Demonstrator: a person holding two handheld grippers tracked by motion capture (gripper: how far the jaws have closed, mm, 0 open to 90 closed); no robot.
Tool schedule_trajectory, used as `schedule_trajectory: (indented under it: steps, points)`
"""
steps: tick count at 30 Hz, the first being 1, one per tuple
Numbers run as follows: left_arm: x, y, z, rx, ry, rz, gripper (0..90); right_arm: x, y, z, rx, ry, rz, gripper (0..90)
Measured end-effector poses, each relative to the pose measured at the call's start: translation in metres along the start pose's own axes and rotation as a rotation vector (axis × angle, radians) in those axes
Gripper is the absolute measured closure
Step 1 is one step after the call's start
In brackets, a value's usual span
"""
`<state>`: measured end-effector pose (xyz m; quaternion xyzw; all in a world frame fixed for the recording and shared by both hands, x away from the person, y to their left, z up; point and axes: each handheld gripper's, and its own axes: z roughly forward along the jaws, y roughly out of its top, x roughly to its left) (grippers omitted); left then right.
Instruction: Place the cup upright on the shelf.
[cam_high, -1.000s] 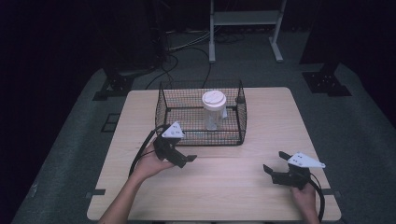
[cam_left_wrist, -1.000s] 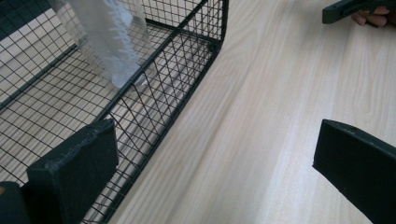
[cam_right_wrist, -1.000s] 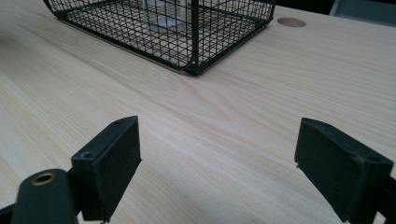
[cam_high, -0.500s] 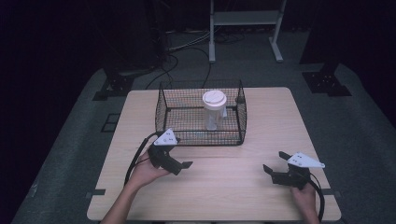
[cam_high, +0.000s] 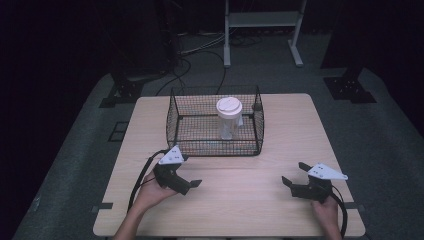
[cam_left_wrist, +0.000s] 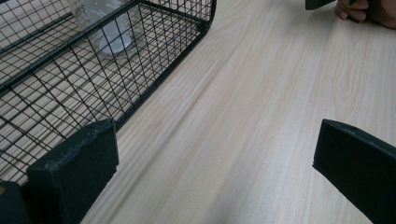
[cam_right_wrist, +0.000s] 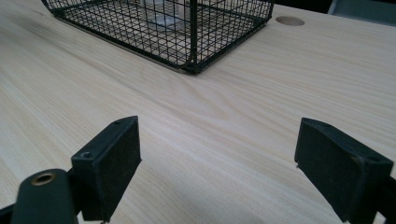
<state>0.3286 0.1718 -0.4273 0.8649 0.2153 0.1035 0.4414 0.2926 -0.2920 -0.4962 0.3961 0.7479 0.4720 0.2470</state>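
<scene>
A black wire basket (cam_high: 215, 147) stands on the wooden table (cam_high: 240, 200), toward the back. Inside it a clear plastic cup with a white lid (cam_high: 229, 117) stands upright. My left gripper (cam_high: 192, 185) rests near the table's front left, just in front of the basket, open with nothing between its jaws. In the left gripper view the basket (cam_left_wrist: 70, 70) runs along the left, and the cup's base (cam_left_wrist: 109, 32) shows through the mesh. My right gripper (cam_high: 292, 182) sits open and empty at the front right. The right gripper view looks at the basket's corner (cam_right_wrist: 191, 42).
A round cable hole (cam_right_wrist: 289, 20) marks the tabletop beyond the basket. Cables trail from both grippers off the front edge. Around the table lies grey floor, with a white stand (cam_high: 260, 30) and black stand feet (cam_high: 350, 85) behind.
My left gripper has drawn back from the basket toward the table's front and slightly left. The right gripper has stayed put.
</scene>
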Motion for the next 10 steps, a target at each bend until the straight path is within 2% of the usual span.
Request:
schedule_trajectory:
  steps: [7,10]
  points:
    - [-0.004,-0.015,-0.001,-0.011,0.019,-0.011,0.0,0.000,0.000,0.000,-0.001,0.000,-0.003,13.5]
    - [-0.006,-0.023,-0.001,-0.051,0.019,-0.035,0.0,0.000,0.000,0.000,-0.002,0.001,-0.004,13.5]
